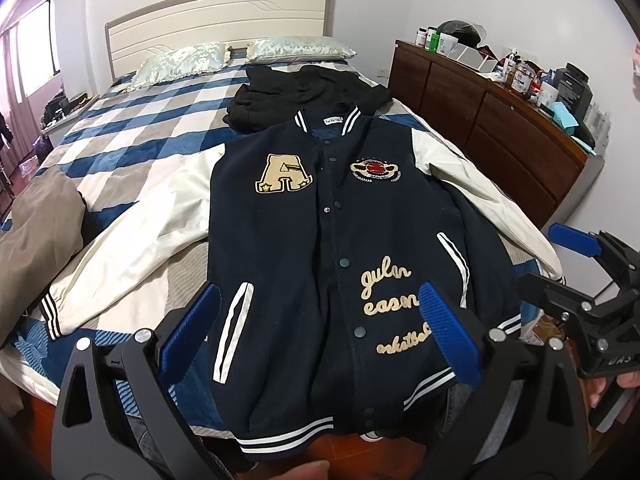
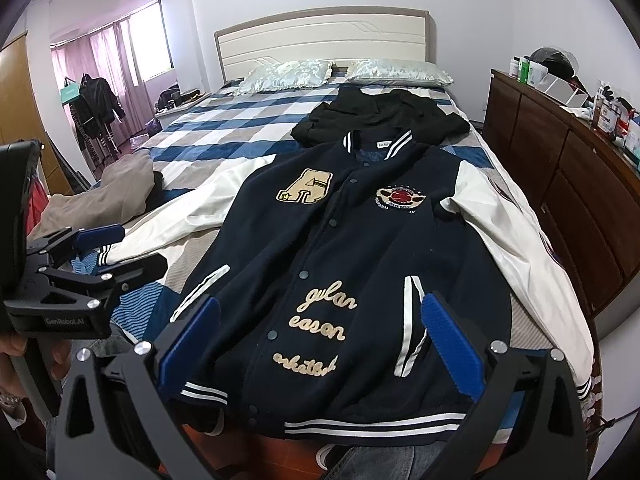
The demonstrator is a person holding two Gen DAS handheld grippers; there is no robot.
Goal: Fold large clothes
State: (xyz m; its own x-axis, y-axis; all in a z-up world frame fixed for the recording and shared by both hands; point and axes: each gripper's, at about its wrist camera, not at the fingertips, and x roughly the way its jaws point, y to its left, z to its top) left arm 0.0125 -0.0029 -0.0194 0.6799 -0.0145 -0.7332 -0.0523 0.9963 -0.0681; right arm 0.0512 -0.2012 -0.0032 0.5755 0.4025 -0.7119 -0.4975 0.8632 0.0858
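- The varsity jacket (image 1: 332, 216) lies face up and buttoned on the bed (image 1: 152, 108), directly ahead of both grippers, collar at the far end and striped hem (image 1: 304, 432) nearest, hanging a little over the bed's near edge.
- Left gripper (image 1: 320, 332): fingers spread wide, nothing between them. It hovers above the hem region; contact with the fabric cannot be confirmed.
- Right gripper (image 2: 320, 340): fingers likewise spread wide and empty, held over the lower front of the jacket, to the right of the left gripper.
- The left sleeve (image 1: 132, 240) extends outward to the left of the left gripper, with its striped cuff (image 1: 52, 312) near the bed edge. The right sleeve (image 2: 516, 248) runs down the right side, beyond the right gripper.
- A black garment (image 1: 300, 92) lies crumpled beyond the collar, touching or just beside it. A brown garment (image 1: 36, 232) sits well off to the left. Neither is involved in the current step.
- Judged step: the jacket is spread flat and no fold is made yet, so this is the start of the fold, before the first grasp.
- Next move, as a judgement: each gripper needs to reach outward to its own sleeve, pinch near the cuff or shoulder seam, and carry the sleeve across the body panel. The smooth sleeve material may slip, so a firm pinch on the ribbed cuff is preferable.
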